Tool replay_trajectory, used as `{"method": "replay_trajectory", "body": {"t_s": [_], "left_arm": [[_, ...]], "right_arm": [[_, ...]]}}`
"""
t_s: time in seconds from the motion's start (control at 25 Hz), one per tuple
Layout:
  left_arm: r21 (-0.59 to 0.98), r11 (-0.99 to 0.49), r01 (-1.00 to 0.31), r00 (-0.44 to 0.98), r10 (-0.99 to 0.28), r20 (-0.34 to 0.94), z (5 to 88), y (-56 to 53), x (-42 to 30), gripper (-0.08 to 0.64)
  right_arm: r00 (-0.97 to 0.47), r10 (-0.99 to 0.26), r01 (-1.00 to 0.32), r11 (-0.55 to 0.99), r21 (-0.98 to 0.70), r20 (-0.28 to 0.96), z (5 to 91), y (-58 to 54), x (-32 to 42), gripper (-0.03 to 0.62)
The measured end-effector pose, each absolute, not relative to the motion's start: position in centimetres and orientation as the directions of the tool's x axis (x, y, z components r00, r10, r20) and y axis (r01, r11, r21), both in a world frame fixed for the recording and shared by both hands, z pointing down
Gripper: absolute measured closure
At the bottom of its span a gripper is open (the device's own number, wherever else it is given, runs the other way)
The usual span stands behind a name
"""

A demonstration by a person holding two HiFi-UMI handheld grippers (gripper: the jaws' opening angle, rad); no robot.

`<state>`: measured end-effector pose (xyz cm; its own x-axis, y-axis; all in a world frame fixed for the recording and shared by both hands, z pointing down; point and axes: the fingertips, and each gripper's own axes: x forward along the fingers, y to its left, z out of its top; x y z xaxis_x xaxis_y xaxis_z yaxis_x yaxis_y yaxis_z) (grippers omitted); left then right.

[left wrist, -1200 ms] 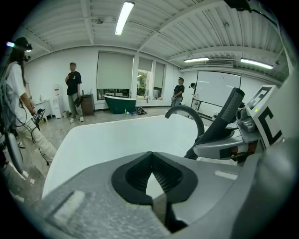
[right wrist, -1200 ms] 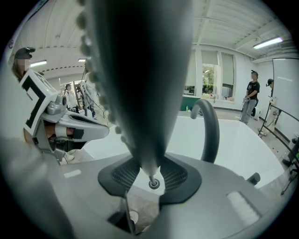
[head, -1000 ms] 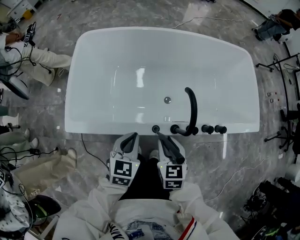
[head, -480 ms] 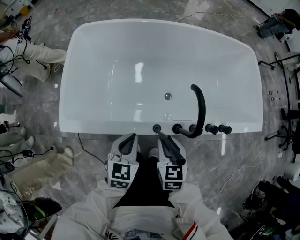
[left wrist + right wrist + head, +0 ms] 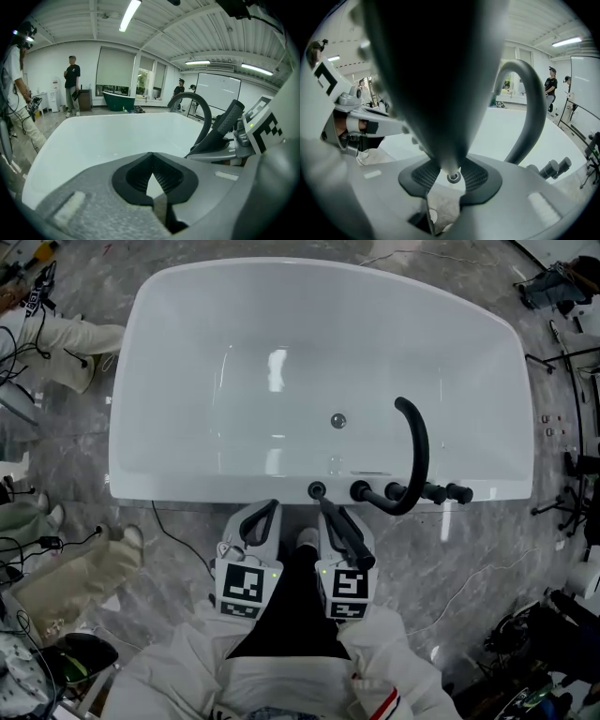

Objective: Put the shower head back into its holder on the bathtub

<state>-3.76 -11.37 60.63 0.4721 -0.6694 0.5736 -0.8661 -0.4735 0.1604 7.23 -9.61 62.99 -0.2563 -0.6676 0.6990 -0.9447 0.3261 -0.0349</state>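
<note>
the shower head (image 5: 343,532) is a dark, slim stick clamped in the right gripper (image 5: 330,514), on the near side of the white bathtub (image 5: 187,486) and over the grey marble floor (image 5: 469,568). in the head view its long axis runs from near-right, beside that gripper's marker cube, to far-left. its far end points at the holder (image 5: 317,490) and stops just short of the tub's near rim. in the left gripper view it slants upward to the right. in the right gripper view its body fills the upper middle as a blurred dark cone, and its narrow end sits between the two ribbed pads (image 5: 474,176), which press on it from both sides.

the left gripper (image 5: 264,512) hangs just left of the right one, also just near of the rim. its jaws are closed tip to tip, and only the tub shows through the small gap behind the tips.

the holder is a small black ring on the near rim. just right of it stands a black knob (image 5: 359,490), then the foot of the curved black spout (image 5: 420,451), which arches far over the basin, then two more knobs (image 5: 447,492). the drain (image 5: 337,420) lies in the basin floor beyond the holder.

a dark cable (image 5: 178,540) trails on the floor left of the grippers. a person's light-trousered legs (image 5: 70,338) stand at the tub's far-left corner, well apart from the holder.
</note>
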Motion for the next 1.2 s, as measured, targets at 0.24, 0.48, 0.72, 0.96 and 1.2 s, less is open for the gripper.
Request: {"method": "replay_trajectory", "body": {"t_s": [0.24, 0.48, 0.72, 0.96, 1.2], "left_arm": [[0.176, -0.472, -0.864, 0.478, -0.657, 0.584, 61.7, -10.7, -3.4, 0.560], [0.180, -0.461, -0.869, 0.470, -0.655, 0.592, 63.1, -10.7, -3.7, 0.560], [0.188, -0.463, -0.866, 0.474, -0.643, 0.602, 64.1, -11.0, -3.3, 0.560], [0.194, -0.473, -0.859, 0.483, -0.627, 0.611, 65.0, -10.9, -2.8, 0.560], [0.211, -0.466, -0.859, 0.485, -0.610, 0.627, 66.0, -10.6, -2.4, 0.560]], "right_arm": [[-0.255, -0.662, -0.945, 0.326, -0.036, 0.705, 63.9, -9.2, 7.1, 0.456], [-0.248, -0.662, -0.948, 0.316, -0.036, 0.707, 64.8, -9.3, 7.1, 0.456], [-0.242, -0.659, -0.951, 0.307, -0.039, 0.712, 65.6, -9.5, 7.1, 0.456], [-0.235, -0.653, -0.956, 0.290, -0.049, 0.720, 66.5, -9.8, 7.1, 0.456], [-0.237, -0.645, -0.955, 0.293, -0.052, 0.726, 67.3, -10.0, 7.0, 0.456]]}}
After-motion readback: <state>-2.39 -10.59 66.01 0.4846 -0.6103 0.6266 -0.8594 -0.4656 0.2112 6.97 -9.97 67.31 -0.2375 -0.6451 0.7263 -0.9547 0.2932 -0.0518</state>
